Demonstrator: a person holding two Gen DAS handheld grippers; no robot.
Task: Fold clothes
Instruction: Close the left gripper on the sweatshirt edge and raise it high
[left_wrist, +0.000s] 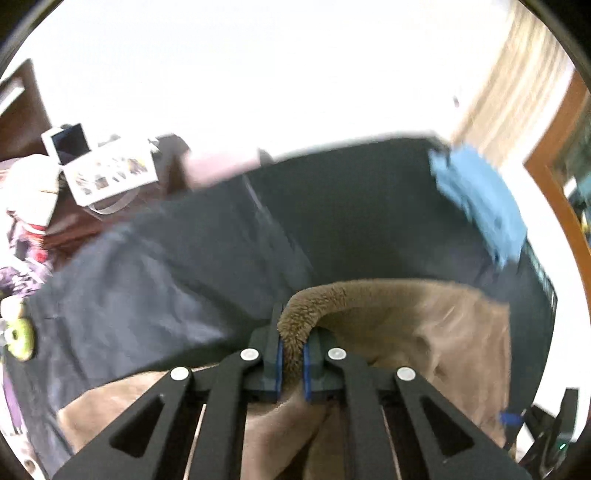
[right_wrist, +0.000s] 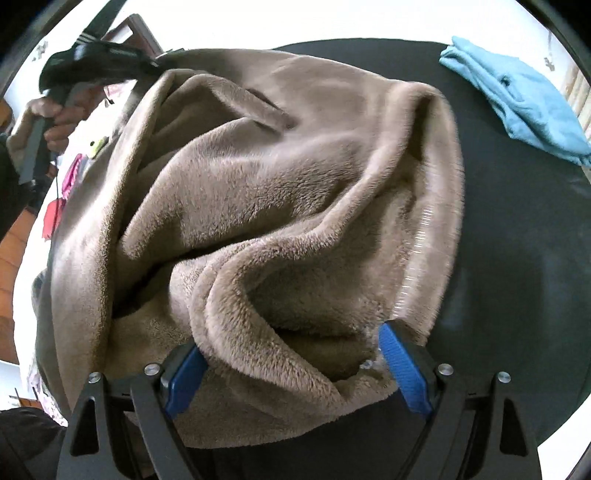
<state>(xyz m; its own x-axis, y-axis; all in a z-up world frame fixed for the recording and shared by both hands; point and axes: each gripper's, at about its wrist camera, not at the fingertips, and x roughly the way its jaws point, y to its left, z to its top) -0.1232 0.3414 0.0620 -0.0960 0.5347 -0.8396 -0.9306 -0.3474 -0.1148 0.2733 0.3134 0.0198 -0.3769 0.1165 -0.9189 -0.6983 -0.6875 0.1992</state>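
On a dark table (right_wrist: 517, 229) in a bright room, the left gripper (left_wrist: 291, 363) pinches the brown fleece (right_wrist: 277, 192) while the right gripper (right_wrist: 291, 373) gapes around a fold, blue cloth (right_wrist: 517, 96) behind.

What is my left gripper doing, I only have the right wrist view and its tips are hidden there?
Observer: The left gripper is shut on a fold of the brown fleece garment.
Operator: Anything beyond the dark tabletop on that side?
Observer: Yes, a tablet propped behind a printed sheet.
Operator: And near the left edge?
Observer: A small yellow-green round object; too blurred to name.
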